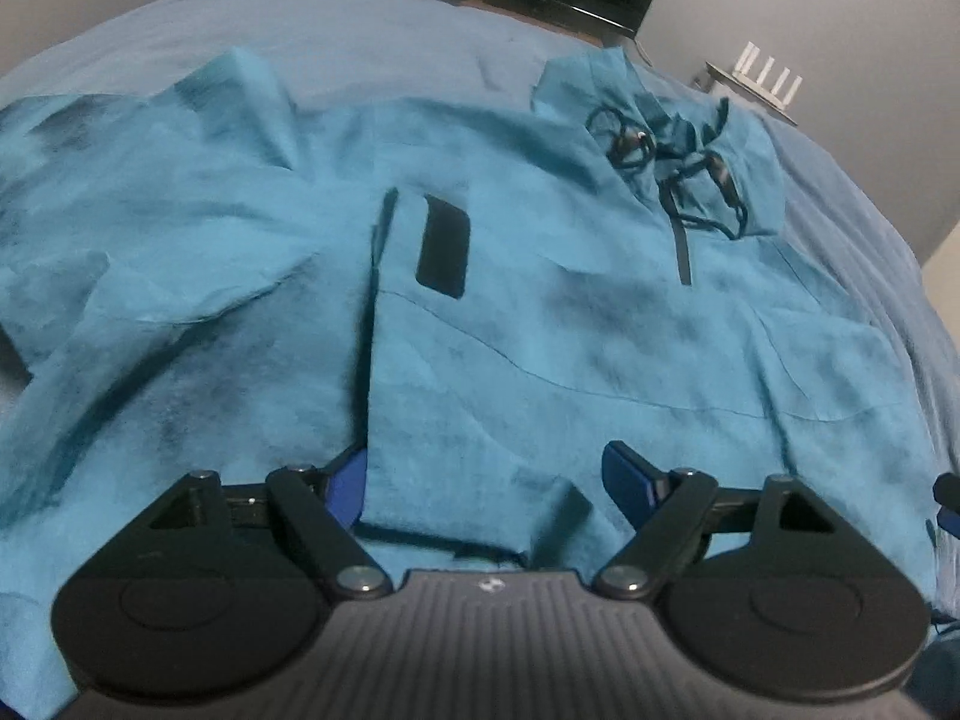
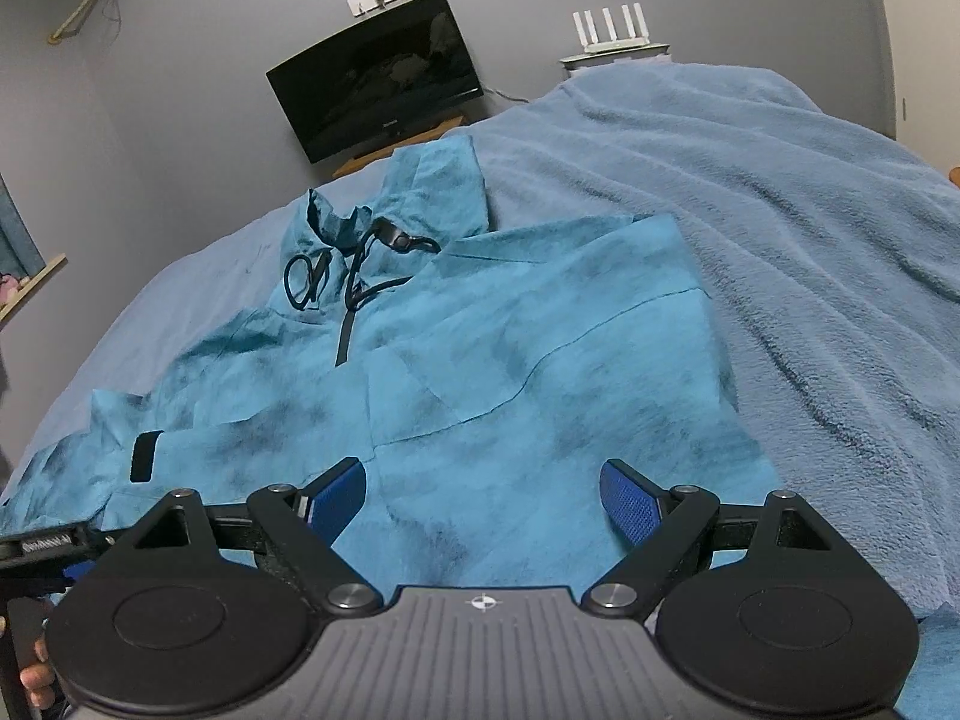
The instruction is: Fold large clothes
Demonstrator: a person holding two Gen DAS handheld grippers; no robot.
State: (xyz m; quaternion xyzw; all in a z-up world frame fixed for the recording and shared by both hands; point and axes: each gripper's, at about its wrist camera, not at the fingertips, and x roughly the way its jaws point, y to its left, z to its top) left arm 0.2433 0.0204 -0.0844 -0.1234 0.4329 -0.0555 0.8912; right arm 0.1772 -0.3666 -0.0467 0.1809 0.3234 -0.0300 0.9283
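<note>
A large teal pullover jacket (image 1: 540,324) lies front-up on the bed, collar and black drawcords (image 1: 672,162) at the far end, a black patch (image 1: 444,246) on a sleeve folded across the chest. It also shows in the right wrist view (image 2: 528,360). My left gripper (image 1: 483,483) is open, its blue pads either side of the sleeve's cuff end, the left pad partly hidden behind the cloth. My right gripper (image 2: 483,495) is open just above the jacket's hem area, touching nothing that I can see.
A light blue fleece blanket (image 2: 780,228) covers the bed. A dark monitor (image 2: 378,72) and a white router (image 2: 612,30) stand by the grey wall beyond the bed. The left gripper's body (image 2: 36,546) shows at the right wrist view's left edge.
</note>
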